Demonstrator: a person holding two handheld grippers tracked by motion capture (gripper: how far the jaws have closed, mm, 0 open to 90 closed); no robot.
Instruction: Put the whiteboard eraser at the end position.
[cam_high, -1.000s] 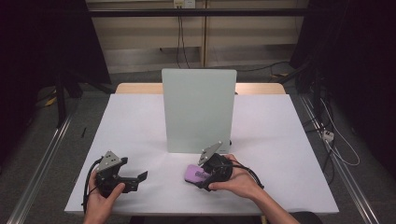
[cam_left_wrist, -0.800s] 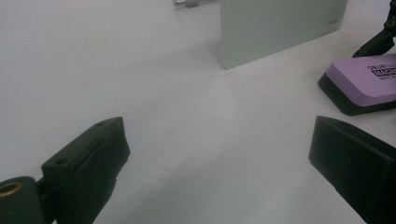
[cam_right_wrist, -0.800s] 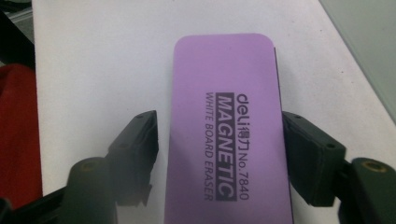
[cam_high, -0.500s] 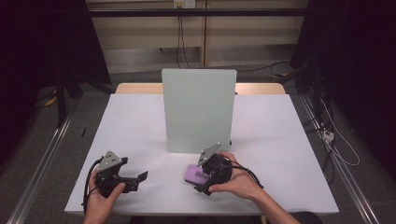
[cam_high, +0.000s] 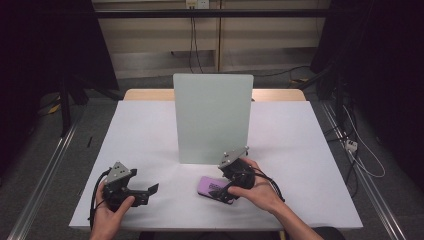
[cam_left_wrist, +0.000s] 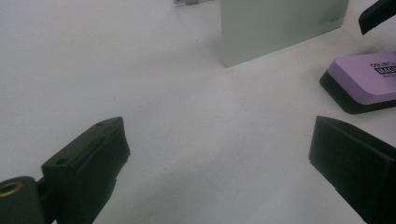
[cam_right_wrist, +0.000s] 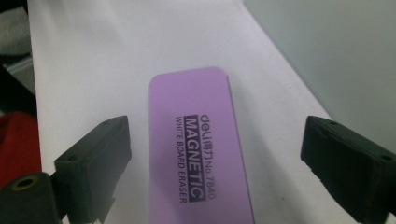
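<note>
A purple magnetic whiteboard eraser (cam_high: 212, 189) with a black base lies flat on the white table, near the front and right of centre. My right gripper (cam_high: 223, 192) stands open over it, one jaw on each side of the eraser (cam_right_wrist: 201, 149), not touching it. My left gripper (cam_high: 152, 190) is open at the front left, low over bare table, with nothing between its jaws. Along its jaws I see the eraser (cam_left_wrist: 364, 81) off to the right.
A pale green-white board (cam_high: 212, 117) stands upright across the middle of the table, just behind the eraser. The white table (cam_high: 140, 135) ends close in front of both hands. Dark floor and cables surround the table.
My right gripper has shifted slightly toward the front over the eraser. The left gripper has stayed where it was.
</note>
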